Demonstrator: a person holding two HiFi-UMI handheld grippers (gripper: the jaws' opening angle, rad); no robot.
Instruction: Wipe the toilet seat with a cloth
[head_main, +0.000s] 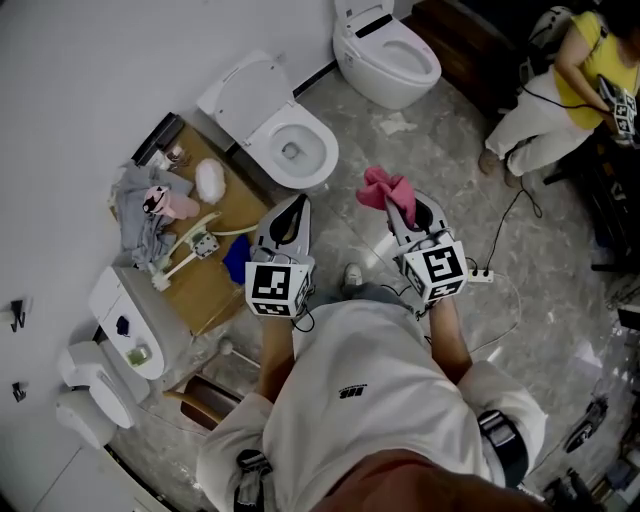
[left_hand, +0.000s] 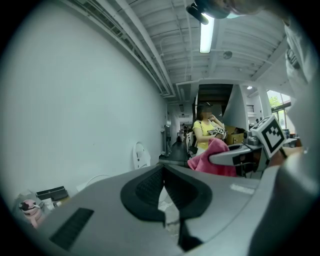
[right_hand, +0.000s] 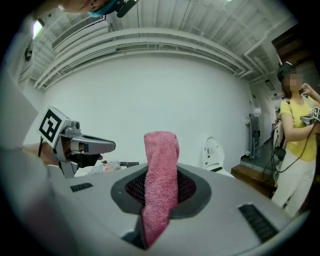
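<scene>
Item 1: pink terry cloth (right_hand: 161, 165), folded into a narrow upright roll and pinched between the jaws of the right claw (right_hand: 159, 192). Most of it stands free above the jaws. It is held in the air, well apart from the near white ceramic toilet (head_main: 322, 158), which has its lid raised and its seat not yet touched.

Item 2: left claw (left_hand: 163, 186), jaws together with nothing between them, just beside the right one.

Also present: second white toilet (head_main: 390, 55) further off; cluttered brown table (head_main: 205, 292) at the left; seated person in a yellow top (head_main: 575, 60).

Risks, as judged: the grip takes only a thin fold, so pressure on the seat could drag the cloth out; bunched like this, it would wipe only a narrow stripe; the loose end might dip into the bowl
</scene>
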